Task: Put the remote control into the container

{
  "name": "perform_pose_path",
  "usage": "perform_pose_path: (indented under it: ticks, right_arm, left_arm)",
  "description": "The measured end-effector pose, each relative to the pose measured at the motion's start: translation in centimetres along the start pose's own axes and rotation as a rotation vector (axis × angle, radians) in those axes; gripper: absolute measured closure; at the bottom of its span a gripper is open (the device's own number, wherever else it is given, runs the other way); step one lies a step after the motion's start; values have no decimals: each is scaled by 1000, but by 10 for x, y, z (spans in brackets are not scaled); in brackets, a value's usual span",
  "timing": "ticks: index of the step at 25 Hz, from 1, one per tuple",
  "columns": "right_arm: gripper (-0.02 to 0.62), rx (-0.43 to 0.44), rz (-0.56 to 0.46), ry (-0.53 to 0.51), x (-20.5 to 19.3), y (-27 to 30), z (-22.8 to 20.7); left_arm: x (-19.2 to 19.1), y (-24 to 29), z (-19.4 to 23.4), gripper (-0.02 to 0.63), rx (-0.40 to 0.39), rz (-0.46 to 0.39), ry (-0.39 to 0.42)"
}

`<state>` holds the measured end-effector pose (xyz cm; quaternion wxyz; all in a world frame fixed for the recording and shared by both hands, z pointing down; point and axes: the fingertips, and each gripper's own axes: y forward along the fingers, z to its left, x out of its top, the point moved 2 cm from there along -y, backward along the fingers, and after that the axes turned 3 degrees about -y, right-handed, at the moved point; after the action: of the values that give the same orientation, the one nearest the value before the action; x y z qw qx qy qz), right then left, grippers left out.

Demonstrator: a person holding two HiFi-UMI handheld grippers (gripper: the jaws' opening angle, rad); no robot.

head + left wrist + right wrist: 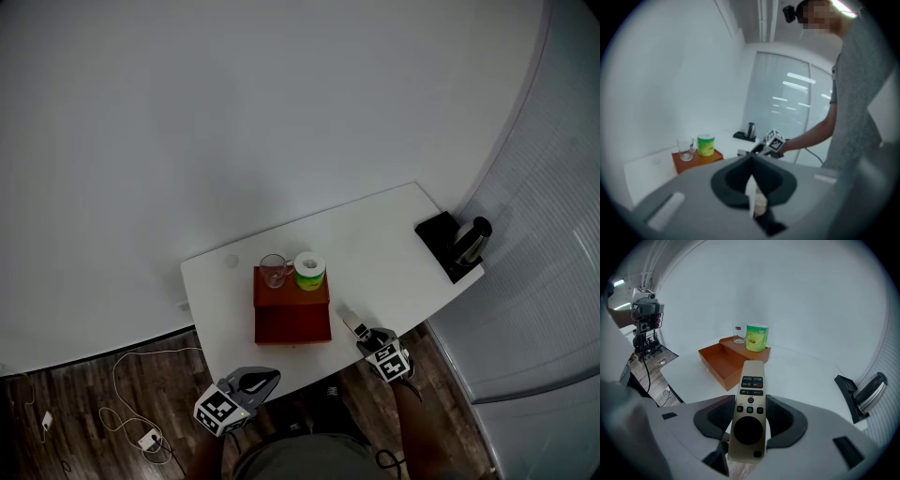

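Right gripper held the remote control
Left gripper was closed, empty; the orange container lay at eleven o'clock from the remote control.

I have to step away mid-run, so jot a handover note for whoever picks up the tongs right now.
Right tongs: shut on the remote control, held above the white table, pointing at the orange container.
Left tongs: shut, empty, off the table's near edge.
Container: open front part is bare; glass and green roll stand on its raised back.
Done: remote picked up. Left: carry it over, set it in the container, release.
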<state>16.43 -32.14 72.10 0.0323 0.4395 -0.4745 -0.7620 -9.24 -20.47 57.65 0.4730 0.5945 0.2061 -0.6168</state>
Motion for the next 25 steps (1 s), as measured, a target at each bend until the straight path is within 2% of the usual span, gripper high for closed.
perform_pose_path:
  ticks: [10, 25]
  right_arm:
    - [380, 65, -31, -73, 32, 8, 26]
    - [380, 259, -46, -327, 117, 75, 96]
  left_arm:
    - [-5, -33, 1, 607, 80, -35, -17]
    - [-33, -109, 18, 607, 333, -66, -116]
